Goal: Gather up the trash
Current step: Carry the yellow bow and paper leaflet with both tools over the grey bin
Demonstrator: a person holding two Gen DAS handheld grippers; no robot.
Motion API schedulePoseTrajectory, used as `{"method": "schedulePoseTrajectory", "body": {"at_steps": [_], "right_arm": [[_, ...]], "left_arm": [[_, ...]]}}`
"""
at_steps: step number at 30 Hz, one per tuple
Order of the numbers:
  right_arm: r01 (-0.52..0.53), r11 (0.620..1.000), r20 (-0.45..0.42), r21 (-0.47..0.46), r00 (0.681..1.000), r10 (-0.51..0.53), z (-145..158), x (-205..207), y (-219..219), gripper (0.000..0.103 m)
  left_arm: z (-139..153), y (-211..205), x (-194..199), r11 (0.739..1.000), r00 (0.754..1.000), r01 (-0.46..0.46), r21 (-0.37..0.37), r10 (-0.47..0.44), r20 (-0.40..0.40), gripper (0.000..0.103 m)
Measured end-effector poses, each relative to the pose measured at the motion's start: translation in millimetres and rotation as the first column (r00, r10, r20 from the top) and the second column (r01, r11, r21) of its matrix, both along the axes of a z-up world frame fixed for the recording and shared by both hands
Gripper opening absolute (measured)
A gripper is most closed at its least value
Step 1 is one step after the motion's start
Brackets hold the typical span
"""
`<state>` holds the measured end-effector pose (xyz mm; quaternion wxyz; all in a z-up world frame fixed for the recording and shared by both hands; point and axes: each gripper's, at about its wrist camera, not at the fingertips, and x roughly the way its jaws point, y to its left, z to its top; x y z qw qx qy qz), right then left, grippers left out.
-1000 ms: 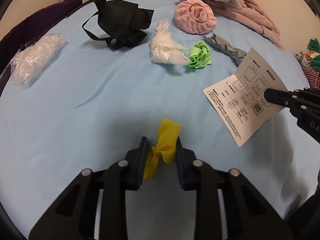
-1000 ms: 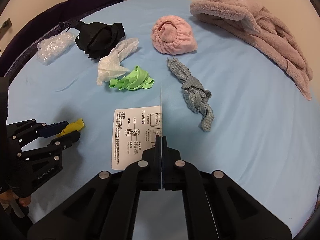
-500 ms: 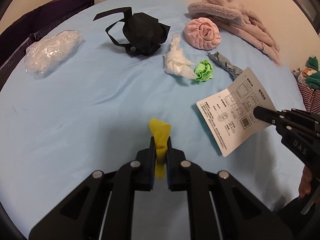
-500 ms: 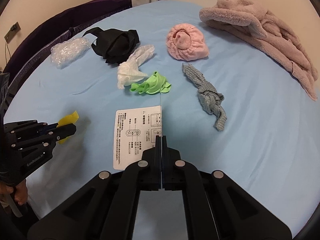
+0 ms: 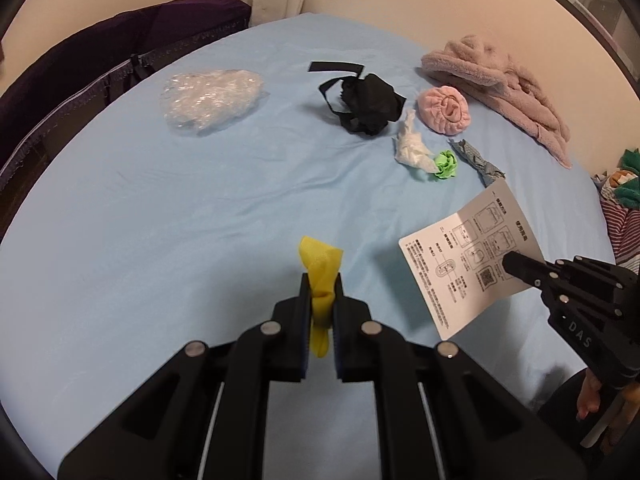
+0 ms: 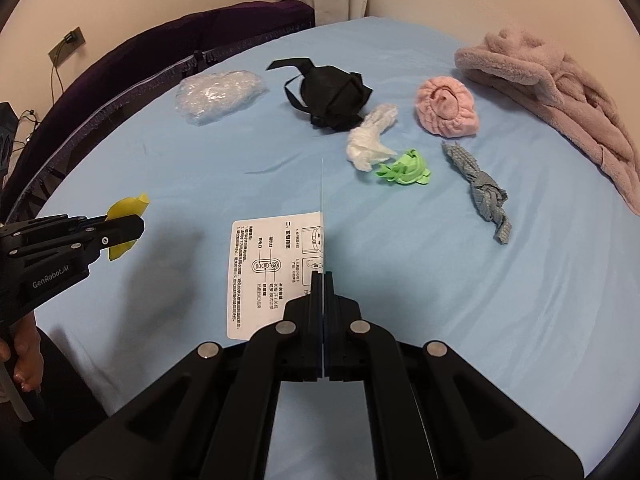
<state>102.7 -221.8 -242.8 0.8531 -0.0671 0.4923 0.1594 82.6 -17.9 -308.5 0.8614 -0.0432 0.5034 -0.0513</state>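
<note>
My left gripper [image 5: 321,282] is shut on a yellow wrapper [image 5: 320,268] and holds it above the blue bed sheet [image 5: 160,220]; the wrapper also shows in the right wrist view [image 6: 125,210]. My right gripper [image 6: 322,276] is shut on a folded printed instruction sheet [image 6: 272,268] and holds it above the bed; the sheet also shows in the left wrist view [image 5: 472,268]. On the bed lie a crumpled white tissue [image 6: 370,140], a green scrap [image 6: 406,168], a clear plastic bag [image 6: 218,94] and a black bag [image 6: 332,94].
A pink rolled towel [image 6: 446,108], a pink fleece robe [image 6: 560,92] and a grey knotted cloth [image 6: 480,188] lie on the right of the bed. A dark purple bed edge [image 6: 120,80] runs along the left. Striped clothes [image 5: 624,216] sit at far right.
Both grippers have risen and pulled back from the bed. The left jaws closed on the yellow wrapper and lifted it. The right gripper kept hold of the instruction sheet.
</note>
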Motion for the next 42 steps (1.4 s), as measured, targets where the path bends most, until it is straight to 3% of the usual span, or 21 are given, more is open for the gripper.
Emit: {"method": "schedulePoseTrajectory", "body": {"at_steps": [11, 15, 18, 24, 28, 33, 36, 38, 42], "right_arm": [[-0.195, 0.980, 0.082, 0.027, 0.978, 0.192, 48.9, -41.8, 110.6, 0.000], [-0.300, 0.952, 0.114, 0.061, 0.950, 0.291, 65.3, -55.5, 165.6, 0.000], [-0.400, 0.914, 0.144, 0.066, 0.910, 0.388, 79.7, -70.1, 219.4, 0.000], [-0.579, 0.809, 0.193, 0.104, 0.809, 0.555, 110.5, -104.5, 322.8, 0.000], [-0.691, 0.712, 0.241, 0.125, 0.717, 0.654, 140.7, -128.3, 401.0, 0.000], [-0.788, 0.603, 0.287, 0.125, 0.611, 0.738, 182.5, -161.5, 499.6, 0.000], [-0.832, 0.543, 0.316, 0.118, 0.550, 0.774, 205.5, -181.7, 546.1, 0.000], [-0.859, 0.497, 0.322, 0.120, 0.508, 0.799, 219.9, -195.7, 587.0, 0.000], [-0.890, 0.440, 0.307, 0.121, 0.455, 0.836, 231.5, -221.2, 649.2, 0.000]], "left_arm": [[43.5, 108.3, -75.8, 0.979, 0.978, -0.203, 0.005, 0.202, 0.057, 0.009], [64.0, 160.0, -110.2, 0.953, 0.951, -0.301, 0.026, 0.297, 0.089, 0.009], [81.7, 205.0, -138.7, 0.920, 0.917, -0.389, 0.046, 0.381, 0.118, 0.009], [125.0, 299.4, -207.4, 0.821, 0.820, -0.563, 0.094, 0.540, 0.192, 0.009], [159.3, 365.4, -258.6, 0.732, 0.729, -0.675, 0.093, 0.642, 0.237, 0.009], [203.0, 438.8, -322.2, 0.602, 0.604, -0.791, 0.113, 0.736, 0.305, 0.009], [222.4, 476.4, -350.6, 0.537, 0.546, -0.834, 0.123, 0.773, 0.324, 0.009], [230.5, 498.5, -369.1, 0.508, 0.514, -0.854, 0.111, 0.794, 0.324, 0.009], [245.0, 527.0, -390.4, 0.455, 0.460, -0.885, 0.097, 0.827, 0.324, 0.009]]}}
